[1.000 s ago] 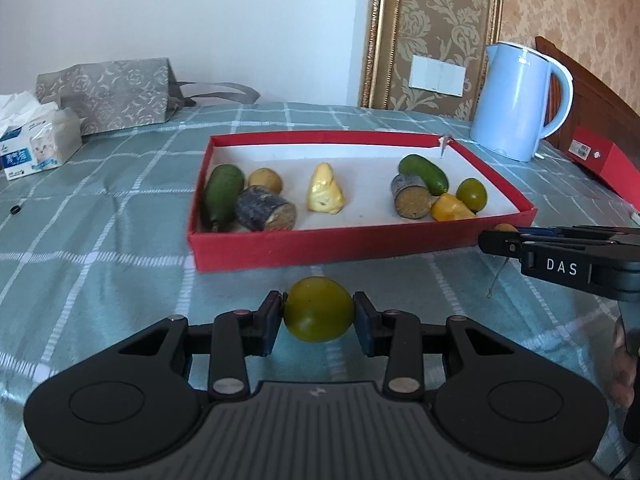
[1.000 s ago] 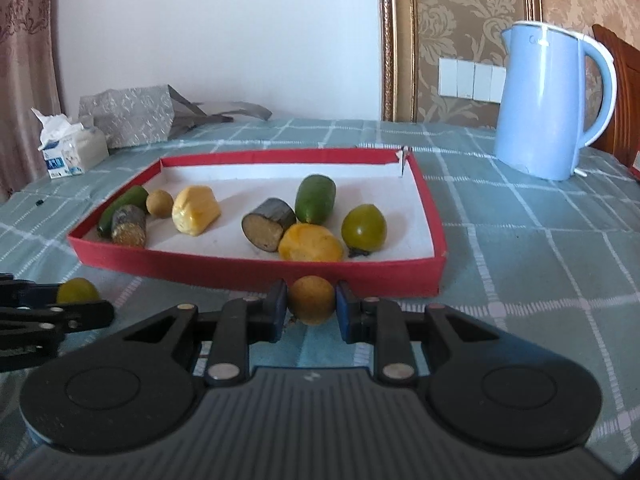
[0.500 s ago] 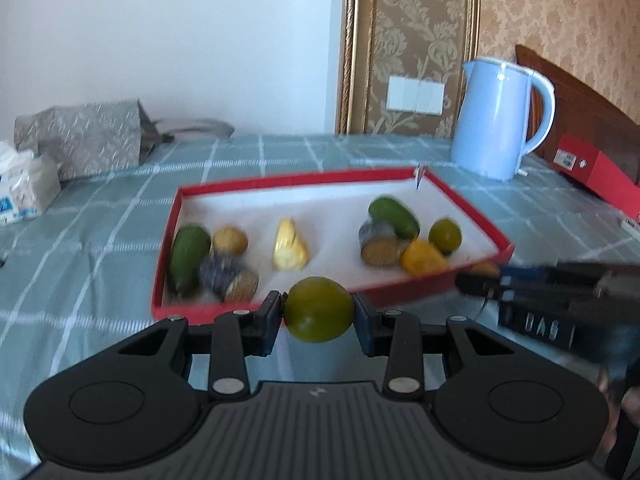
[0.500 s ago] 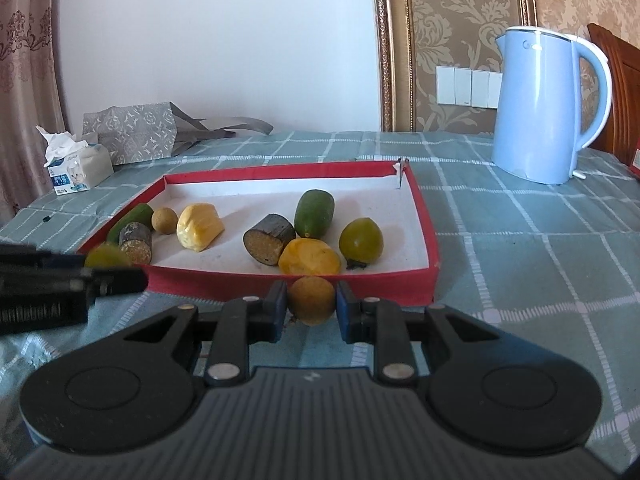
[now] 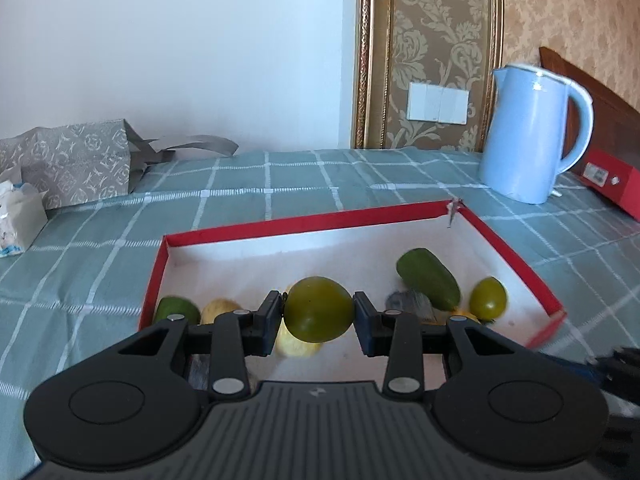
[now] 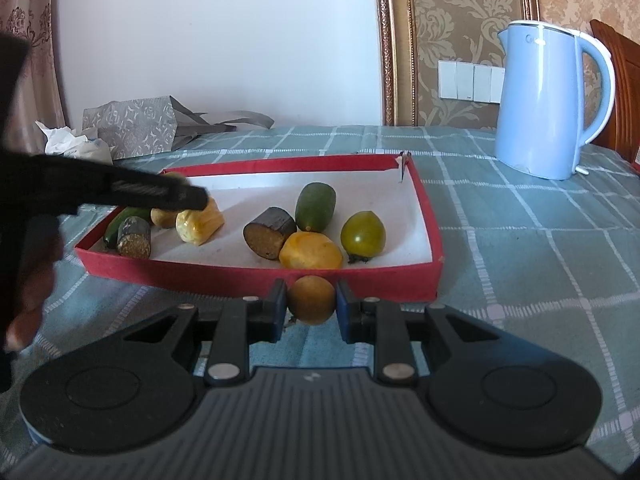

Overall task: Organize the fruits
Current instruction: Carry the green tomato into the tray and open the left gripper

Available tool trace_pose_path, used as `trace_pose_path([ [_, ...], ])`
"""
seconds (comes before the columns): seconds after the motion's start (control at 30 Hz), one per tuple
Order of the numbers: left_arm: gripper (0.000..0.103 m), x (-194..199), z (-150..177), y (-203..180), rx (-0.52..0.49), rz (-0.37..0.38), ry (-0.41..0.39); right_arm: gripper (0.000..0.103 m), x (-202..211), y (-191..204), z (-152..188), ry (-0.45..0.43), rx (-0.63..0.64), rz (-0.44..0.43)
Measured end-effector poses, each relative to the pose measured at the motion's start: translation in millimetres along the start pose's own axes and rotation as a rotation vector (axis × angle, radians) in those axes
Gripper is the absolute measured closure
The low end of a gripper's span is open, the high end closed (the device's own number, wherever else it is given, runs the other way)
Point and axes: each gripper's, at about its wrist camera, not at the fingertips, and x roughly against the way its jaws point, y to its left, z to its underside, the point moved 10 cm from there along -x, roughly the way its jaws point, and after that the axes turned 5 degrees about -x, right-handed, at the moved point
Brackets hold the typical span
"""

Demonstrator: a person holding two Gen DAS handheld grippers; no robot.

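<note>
We are holding a round green fruit [image 5: 319,309] in our left hand-held gripper [image 5: 319,312], its two pads pressing on either side of the fruit, and we are carrying it above the near part of the red tray [image 5: 506,245], over the white floor where the other pieces are lying. In the right wrist view that same gripper is showing as a dark blurred bar reaching in from the left over the tray's left end, with part of our left hand [image 6: 32,280] under it. Our right hand-held gripper [image 6: 311,300] is clamping a small yellow-brown round fruit [image 6: 311,299] between narrowly spaced pads, and we are holding it just outside the tray's near wall, low over the checked green cloth of the worktop [image 6: 540,272]. Inside the tray, on the right, a green oval fruit [image 6: 315,206], a dark cut cylinder piece [image 6: 269,232], a yellow lumpy fruit [image 6: 311,251] and a green tomato-like fruit [image 6: 363,234] are sitting close together; on the left a yellow jackfruit-like piece [image 6: 200,222], a small tan round fruit [image 6: 162,217], another cut cylinder [image 6: 134,238] and a long green fruit [image 6: 120,222] are grouped. A pale blue kettle [image 6: 548,100] is standing beyond the tray to the right, and a grey patterned bag [image 6: 132,126] and a tissue pack [image 5: 18,216] are lying at the far left.
</note>
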Motion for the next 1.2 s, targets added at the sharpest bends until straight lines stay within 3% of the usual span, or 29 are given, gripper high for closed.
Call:
trace_pose_path([
  [0.2,0.065,-20.5,-8.6,-10.1,-0.079,-0.047,-0.012,0.079,-2.3,-0.2,0.2,0.007,0.005,-0.003],
  [0.27,0.065,-31.7,-9.2,-13.0,-0.06,-0.018,0.015,0.079,-3.0,1.4,1.1,0.011,0.01,-0.006],
  [0.5,0.063,-45.0,-13.6,-10.9,-0.062,-0.07,0.004,0.079,-5.0,3.0,3.3,0.021,0.012,-0.011],
  [0.53,0.06,-45.6,-13.9,-10.3,-0.058,-0.072,0.004,0.079,-5.8,3.2,3.6,0.023,0.013,-0.012],
  [0.6,0.042,-48.4,-13.4,-8.5,-0.044,-0.068,0.015,0.079,-6.1,3.6,3.6,0.023,0.015,-0.013],
  [0.67,0.029,-53.8,-10.4,-4.7,-0.004,-0.049,0.033,0.079,-5.5,3.9,4.0,0.021,0.016,-0.012],
  [0.87,0.029,-52.6,-8.2,4.5,-0.013,-0.103,0.016,0.079,-6.1,3.2,4.6,0.026,0.012,-0.014],
  [1.2,0.029,-0.1,1.1,17.6,0.02,-0.131,-0.014,0.079,-4.9,2.9,3.9,0.02,0.017,-0.009],
])
